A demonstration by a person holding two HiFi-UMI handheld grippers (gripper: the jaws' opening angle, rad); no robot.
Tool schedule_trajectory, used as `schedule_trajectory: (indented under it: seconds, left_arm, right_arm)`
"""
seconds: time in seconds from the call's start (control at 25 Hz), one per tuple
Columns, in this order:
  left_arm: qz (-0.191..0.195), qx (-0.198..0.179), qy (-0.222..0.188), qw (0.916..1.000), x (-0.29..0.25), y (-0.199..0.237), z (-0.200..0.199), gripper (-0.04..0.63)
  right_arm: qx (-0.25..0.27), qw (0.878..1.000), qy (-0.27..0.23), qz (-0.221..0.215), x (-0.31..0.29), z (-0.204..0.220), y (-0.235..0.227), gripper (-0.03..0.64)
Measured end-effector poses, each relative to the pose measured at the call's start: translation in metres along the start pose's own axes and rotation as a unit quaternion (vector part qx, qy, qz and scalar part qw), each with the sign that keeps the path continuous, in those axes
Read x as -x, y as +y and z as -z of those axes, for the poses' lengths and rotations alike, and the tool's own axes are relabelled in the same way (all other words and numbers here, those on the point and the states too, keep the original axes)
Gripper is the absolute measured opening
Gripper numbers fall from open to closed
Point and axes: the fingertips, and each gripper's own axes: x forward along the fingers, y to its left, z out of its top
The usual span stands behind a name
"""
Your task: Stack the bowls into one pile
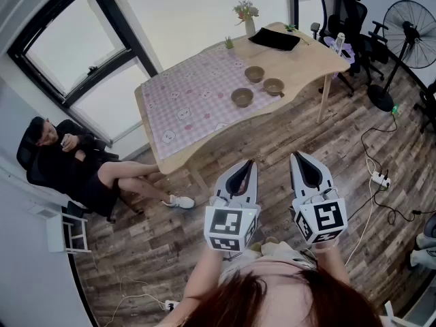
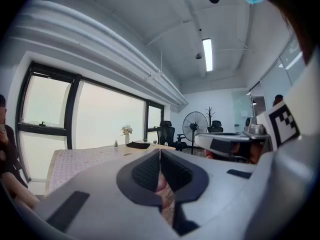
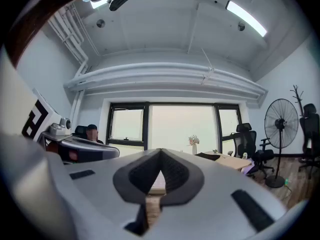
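Note:
Three brown bowls stand apart on the wooden table [image 1: 310,63]: one [image 1: 255,73] at the back, one [image 1: 273,86] to its right, one [image 1: 242,97] nearer me on the pink checked cloth [image 1: 194,97]. Both grippers are held over the floor, well short of the table. My left gripper [image 1: 250,162] is shut, its tips touching with nothing between them. Beside it my right gripper [image 1: 296,157] is shut and empty too. In the left gripper view the closed left gripper [image 2: 160,151] points at the table [image 2: 100,156]; in the right gripper view the right gripper [image 3: 160,151] does the same.
A person [image 1: 75,159] sits in a chair left of the table, legs stretched toward it. A black mat [image 1: 274,39], vase of flowers [image 1: 248,16] and small plant [image 1: 229,43] occupy the table's far end. Office chairs [image 1: 347,12], a standing fan [image 1: 402,29] and floor cables [image 1: 378,179] lie right.

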Motion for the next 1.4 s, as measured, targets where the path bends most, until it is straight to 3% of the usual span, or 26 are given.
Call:
schedule_trajectory:
  seconds: [0.76,1.4]
  left_arm:
    - [-0.032,0.0,0.019,0.9993,-0.053,-0.015,0.008,0.012]
    - [-0.02,0.003,0.025,0.9995,-0.135,0.042,0.001,0.012]
  right_arm:
    - [-0.013,1.0,0.006,-0.021,-0.028,0.023,-0.051,0.0]
    - [-0.005,1.0,0.018,-0.018,-0.123,0.031,-0.078,0.0]
